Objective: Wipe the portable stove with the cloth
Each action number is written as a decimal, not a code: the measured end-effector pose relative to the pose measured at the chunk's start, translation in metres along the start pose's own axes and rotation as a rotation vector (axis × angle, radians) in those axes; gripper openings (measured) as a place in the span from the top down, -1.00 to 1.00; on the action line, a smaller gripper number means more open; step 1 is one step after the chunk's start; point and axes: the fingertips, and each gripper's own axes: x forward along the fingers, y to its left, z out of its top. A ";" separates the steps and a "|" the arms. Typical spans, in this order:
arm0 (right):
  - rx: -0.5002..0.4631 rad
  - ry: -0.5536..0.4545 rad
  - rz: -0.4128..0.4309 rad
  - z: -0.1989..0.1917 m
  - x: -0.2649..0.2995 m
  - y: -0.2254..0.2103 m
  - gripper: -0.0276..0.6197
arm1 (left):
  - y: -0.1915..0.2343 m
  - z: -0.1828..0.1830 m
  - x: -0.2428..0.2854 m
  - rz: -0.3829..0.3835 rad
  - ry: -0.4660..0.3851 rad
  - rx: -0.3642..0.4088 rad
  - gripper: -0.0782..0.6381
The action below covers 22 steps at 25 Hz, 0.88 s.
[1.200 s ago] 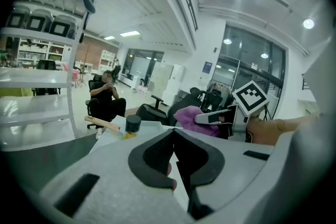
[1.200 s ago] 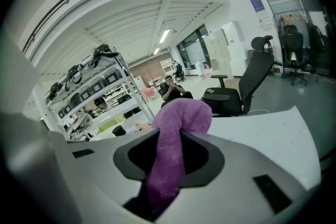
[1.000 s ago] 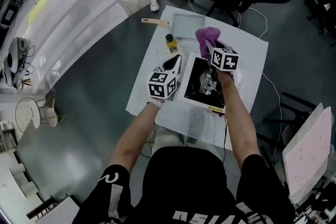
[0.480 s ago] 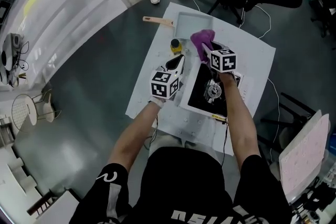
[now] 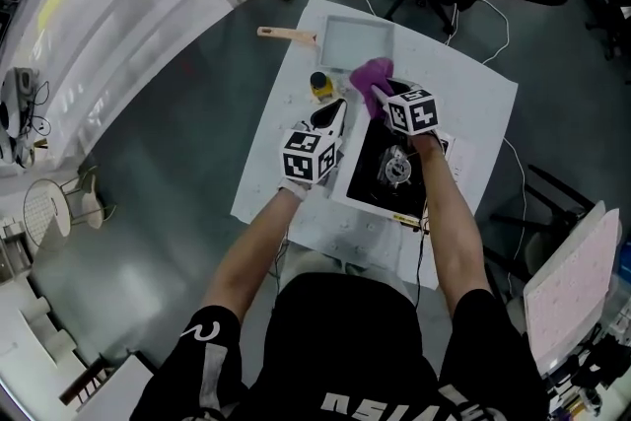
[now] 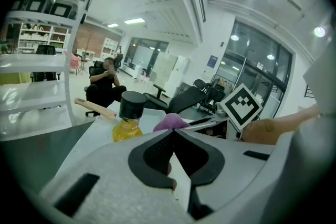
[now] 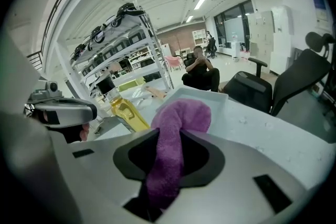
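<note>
The fuzzy purple cloth is showing plain violet. The flat square portable stove is showing black inside a white rim. The small bottle is glowing amber under a black cap, on the white tabletop.

The person is in a black short-sleeved T-shirt with white lettering across the chest and a white curl on the left sleeve. The left hand-held gripper and the right hand-held gripper each have a pale grey shell, black jaw pads and a cube of black-and-white square markers.
</note>
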 end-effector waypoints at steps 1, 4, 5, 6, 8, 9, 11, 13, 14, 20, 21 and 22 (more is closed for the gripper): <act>-0.001 0.004 -0.001 -0.002 -0.003 -0.003 0.60 | -0.004 -0.001 0.002 -0.001 0.002 0.001 0.76; -0.017 0.018 -0.007 -0.009 -0.014 -0.013 0.60 | -0.018 -0.003 0.009 -0.009 0.005 0.003 0.76; -0.019 0.020 -0.011 -0.011 -0.019 -0.017 0.60 | -0.025 -0.003 0.012 -0.013 0.005 0.006 0.76; -0.018 0.019 -0.014 -0.013 -0.023 -0.020 0.60 | -0.031 -0.004 0.014 -0.018 0.006 0.009 0.76; -0.010 0.017 -0.020 -0.018 -0.034 -0.028 0.60 | -0.045 -0.006 0.018 -0.028 0.009 0.018 0.76; -0.008 0.016 -0.023 -0.021 -0.039 -0.032 0.60 | -0.052 -0.006 0.020 -0.032 0.009 0.022 0.76; -0.005 0.016 -0.029 -0.026 -0.050 -0.040 0.60 | -0.064 -0.007 0.023 -0.037 0.010 0.027 0.76; -0.002 0.017 -0.036 -0.031 -0.060 -0.048 0.60 | -0.075 -0.008 0.026 -0.040 0.011 0.031 0.76; -0.001 0.018 -0.040 -0.034 -0.065 -0.052 0.60 | -0.080 -0.009 0.027 -0.042 0.010 0.033 0.76; 0.003 0.024 -0.058 -0.047 -0.087 -0.074 0.60 | -0.108 -0.013 0.033 -0.048 0.007 0.042 0.76; 0.004 0.024 -0.060 -0.050 -0.090 -0.078 0.60 | -0.112 -0.014 0.034 -0.047 0.006 0.043 0.76; 0.004 0.025 -0.063 -0.052 -0.094 -0.081 0.60 | -0.116 -0.016 0.035 -0.046 0.006 0.043 0.76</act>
